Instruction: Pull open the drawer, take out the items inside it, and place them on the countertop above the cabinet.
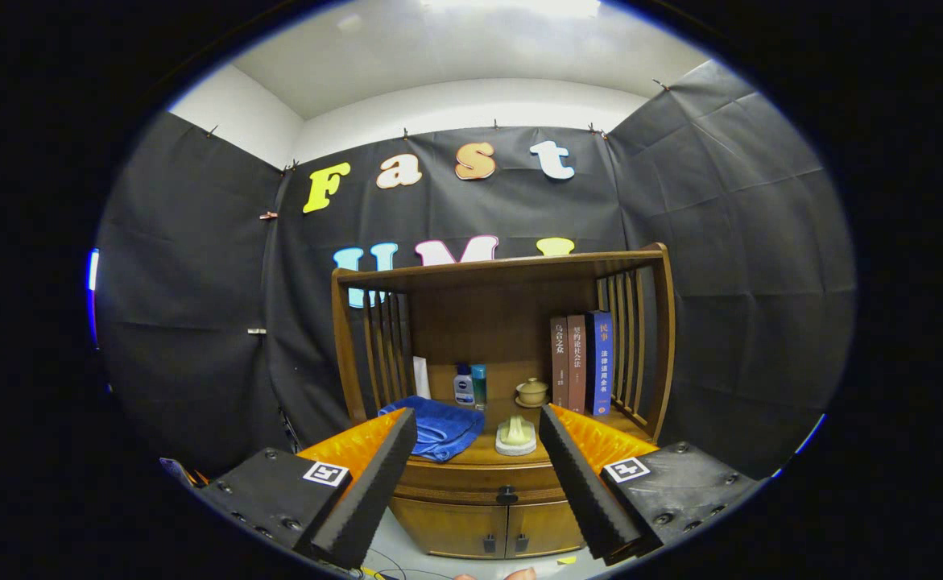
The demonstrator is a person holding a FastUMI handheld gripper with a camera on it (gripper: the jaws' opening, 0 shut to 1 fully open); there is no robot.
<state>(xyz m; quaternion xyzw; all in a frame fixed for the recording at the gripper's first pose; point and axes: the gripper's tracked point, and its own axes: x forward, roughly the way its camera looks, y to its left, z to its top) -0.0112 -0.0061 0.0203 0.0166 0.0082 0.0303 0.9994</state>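
Your gripper (477, 463) hung spread wide and empty, well back from the wooden cabinet (487, 515), with the drawer (479, 482) lying between the fingers and looking shut flush, its dark knob (506, 495) centred. On the countertop (483, 456) above it lay a blue towel (437, 428) and a pale soap-dish-like piece (515, 436), with bottles (469, 385), a small lidded pot (532, 392) and books (582, 362) behind. That fitted either a drawer yet to be emptied or one closed after emptying; what it held, you could not see. Any approach needed the fingers squared on that knob.
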